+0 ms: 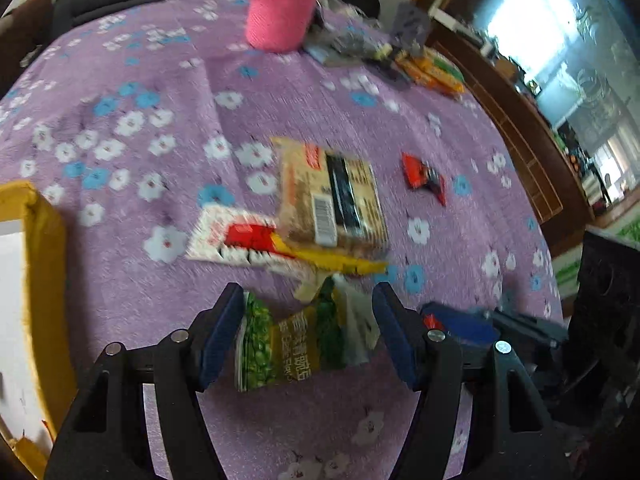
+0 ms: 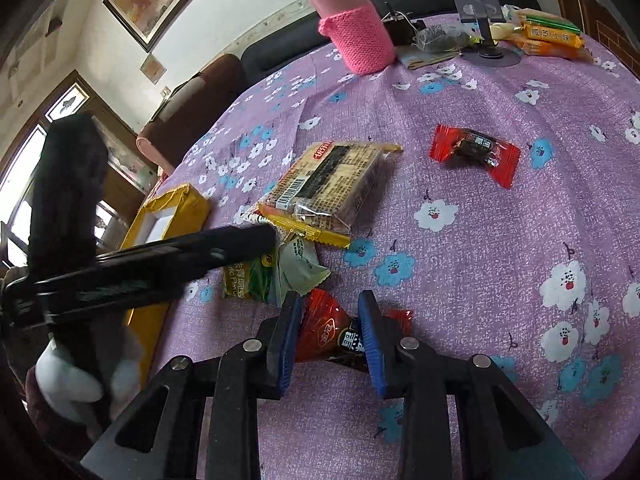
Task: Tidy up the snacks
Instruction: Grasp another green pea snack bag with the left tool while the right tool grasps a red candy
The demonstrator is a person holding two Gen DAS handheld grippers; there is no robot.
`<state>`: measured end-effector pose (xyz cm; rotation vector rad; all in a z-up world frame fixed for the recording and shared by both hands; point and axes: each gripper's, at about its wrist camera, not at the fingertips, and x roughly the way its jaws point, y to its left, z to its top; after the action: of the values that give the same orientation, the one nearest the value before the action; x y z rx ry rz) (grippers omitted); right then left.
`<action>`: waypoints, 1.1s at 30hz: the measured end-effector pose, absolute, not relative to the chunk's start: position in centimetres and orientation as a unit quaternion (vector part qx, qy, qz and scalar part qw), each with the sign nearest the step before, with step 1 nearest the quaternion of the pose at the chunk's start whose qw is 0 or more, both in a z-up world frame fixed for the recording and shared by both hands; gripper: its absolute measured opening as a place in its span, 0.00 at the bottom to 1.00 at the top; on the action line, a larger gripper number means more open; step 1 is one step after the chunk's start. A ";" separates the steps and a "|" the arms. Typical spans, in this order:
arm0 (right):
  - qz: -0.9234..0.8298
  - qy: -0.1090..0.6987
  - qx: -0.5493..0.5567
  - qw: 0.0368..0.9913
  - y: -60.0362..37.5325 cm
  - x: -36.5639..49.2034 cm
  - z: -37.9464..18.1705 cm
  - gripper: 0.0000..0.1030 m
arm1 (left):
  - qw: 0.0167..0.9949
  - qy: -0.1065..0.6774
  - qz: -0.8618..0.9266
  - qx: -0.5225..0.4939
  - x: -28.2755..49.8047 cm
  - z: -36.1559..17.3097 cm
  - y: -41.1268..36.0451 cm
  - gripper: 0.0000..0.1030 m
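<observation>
Right wrist view shows the right tongs [image 2: 330,336] closed on a red snack packet [image 2: 326,332], with both blue pads pressing its sides; the packet lies near the front edge of the surface [image 2: 500,240], which wears a purple cloth with white and blue flowers. The left tongs [image 1: 308,332] stand about half open around a green pea snack packet [image 1: 280,344]. The left pad is just against the packet's edge, but the right pad stays apart from it, so nothing is gripped there. In the right wrist view the left tongs come in from the left side over the same green packet, held by a hand in a white glove [image 2: 72,380].

Just behind the green packet lies a white and red packet [image 1: 236,240], partly under a clear biscuit pack with a barcode [image 2: 324,188], and a yellow wrapper edge [image 2: 308,234] sticks out below that pack. A wrapped red candy [image 2: 474,150] lies alone toward the right side. A yellow box [image 2: 176,212] with white inside stands at the left edge. At the far edge stand a pink bottle in a knitted sleeve [image 2: 356,32], a grey phone stand [image 2: 480,12] and orange snack boxes [image 2: 552,36].
</observation>
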<state>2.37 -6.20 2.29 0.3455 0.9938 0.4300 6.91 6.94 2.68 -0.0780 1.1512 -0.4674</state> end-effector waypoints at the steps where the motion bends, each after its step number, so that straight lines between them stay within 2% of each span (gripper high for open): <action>1: 0.205 0.472 0.167 0.841 -6.3 2.4 2.3 0.32 | 0.807 0.544 -0.227 -0.032 6.3 2.4 6.9 0.56; 3: 0.208 0.478 0.184 0.833 -7.1 2.5 2.3 0.33 | 0.802 0.544 -0.244 -0.022 4.8 2.6 7.0 0.56; 6: 0.196 0.470 0.228 0.830 -9.0 2.6 2.5 0.43 | 0.802 0.543 -0.250 -0.009 2.3 3.0 7.4 0.56; 11: 0.195 0.452 0.224 0.841 -9.7 2.0 3.8 0.55 | 0.825 0.509 -0.241 0.057 -1.1 4.0 6.9 0.57; 17: 0.198 0.478 0.173 0.838 -7.4 2.1 2.9 0.56 | 0.838 0.488 -0.228 0.084 -2.1 3.5 6.2 0.59; 19: 0.199 0.485 0.150 0.838 -6.5 2.0 2.6 0.60 | 0.839 0.486 -0.225 0.097 -1.9 2.9 5.5 0.61; 20: 0.198 0.486 0.134 0.841 -6.0 1.9 2.5 0.61 | 0.841 0.482 -0.222 0.109 -1.9 2.5 5.0 0.65; 22: 0.198 0.481 0.115 0.846 -5.3 1.7 2.6 0.66 | 0.841 0.481 -0.215 0.122 -2.1 2.1 4.6 0.65; 24: 0.196 0.480 0.104 0.849 -4.9 1.6 2.6 0.66 | 0.847 0.474 -0.207 0.122 -2.1 2.1 4.4 0.65; 27: 0.195 0.477 0.092 0.852 -4.7 1.5 2.6 0.66 | 0.849 0.474 -0.207 0.106 -2.1 2.2 4.5 0.50; 29: 0.192 0.476 0.074 0.855 -4.3 1.4 2.6 0.63 | 0.852 0.471 -0.205 0.100 -2.4 2.4 4.8 0.45; 31: 0.182 0.476 0.053 0.859 -3.9 1.3 2.6 0.50 | 0.854 0.470 -0.201 0.093 -2.8 2.5 5.1 0.44; 33: 0.186 0.474 0.054 0.859 -4.0 1.2 2.7 0.42 | 0.858 0.467 -0.198 0.079 -3.3 2.8 5.9 0.43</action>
<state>1.16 -3.99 2.69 0.1126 0.9958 0.3896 -3.31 5.90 2.82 0.1654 0.9820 -0.4162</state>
